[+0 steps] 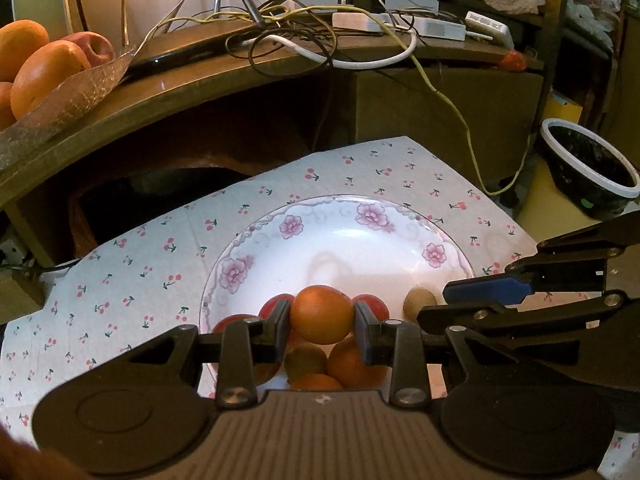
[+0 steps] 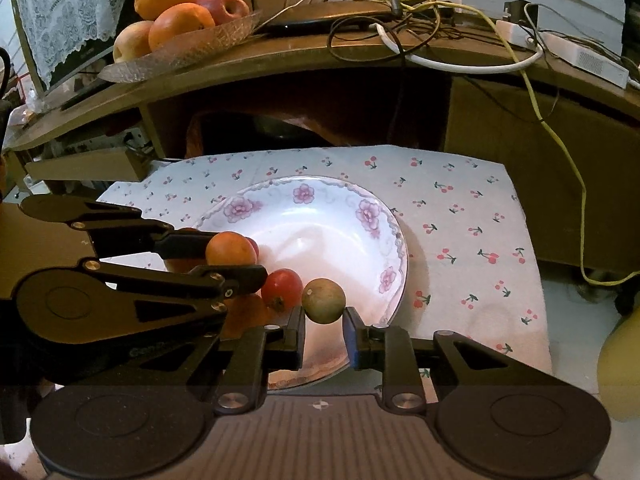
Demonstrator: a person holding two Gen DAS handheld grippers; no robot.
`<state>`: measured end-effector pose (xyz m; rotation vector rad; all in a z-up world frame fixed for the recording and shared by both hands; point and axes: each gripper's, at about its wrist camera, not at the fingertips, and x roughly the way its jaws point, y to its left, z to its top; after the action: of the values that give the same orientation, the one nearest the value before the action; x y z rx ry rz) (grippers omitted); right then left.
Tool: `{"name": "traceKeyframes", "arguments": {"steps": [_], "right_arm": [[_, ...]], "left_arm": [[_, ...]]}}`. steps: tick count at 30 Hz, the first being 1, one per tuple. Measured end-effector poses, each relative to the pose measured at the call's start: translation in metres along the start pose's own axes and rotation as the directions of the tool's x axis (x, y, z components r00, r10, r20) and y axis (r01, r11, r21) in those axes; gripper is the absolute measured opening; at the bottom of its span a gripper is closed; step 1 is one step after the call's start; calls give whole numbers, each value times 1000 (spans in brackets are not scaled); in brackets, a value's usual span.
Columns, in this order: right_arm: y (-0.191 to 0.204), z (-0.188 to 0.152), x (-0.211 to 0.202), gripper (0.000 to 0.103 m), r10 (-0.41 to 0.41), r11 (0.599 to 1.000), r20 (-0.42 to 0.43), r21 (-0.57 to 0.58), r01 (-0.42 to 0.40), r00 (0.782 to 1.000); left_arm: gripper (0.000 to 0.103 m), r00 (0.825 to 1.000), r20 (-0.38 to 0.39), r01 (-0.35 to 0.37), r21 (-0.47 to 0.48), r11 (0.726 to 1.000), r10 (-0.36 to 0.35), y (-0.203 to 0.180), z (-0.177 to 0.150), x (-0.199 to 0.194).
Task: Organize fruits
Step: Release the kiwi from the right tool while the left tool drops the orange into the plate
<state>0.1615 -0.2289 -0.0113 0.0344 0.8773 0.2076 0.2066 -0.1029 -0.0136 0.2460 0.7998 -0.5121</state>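
Left gripper [image 1: 322, 322] clamped on an orange [image 1: 322, 314] above a flowered plate [image 2: 320, 232]; right gripper [image 2: 324, 334] spread slightly around a brown-green fruit [image 2: 323, 300], contact with the pads unclear. Set on a cherry-print cloth [image 2: 460, 220] before a wooden shelf [image 2: 360, 60] strewn with cables [image 2: 400, 20] and a glass dish [image 2: 180, 52] of more fruit. Partly hidden under the grippers: red and orange fruit piled at the plate's near edge.
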Motion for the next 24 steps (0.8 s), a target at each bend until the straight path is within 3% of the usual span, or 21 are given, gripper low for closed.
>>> {"name": "traceKeyframes", "arguments": {"steps": [13, 24], "right_arm": [[-1, 0, -7, 27, 2, 1000, 16, -4, -2, 1000], [-7, 1, -18, 31, -6, 1000, 34, 5, 6, 999]], "left_arm": [[43, 1000, 12, -12, 2, 1000, 12, -1, 0, -5], [55, 993, 82, -85, -10, 996, 85, 3, 5, -31]]}}
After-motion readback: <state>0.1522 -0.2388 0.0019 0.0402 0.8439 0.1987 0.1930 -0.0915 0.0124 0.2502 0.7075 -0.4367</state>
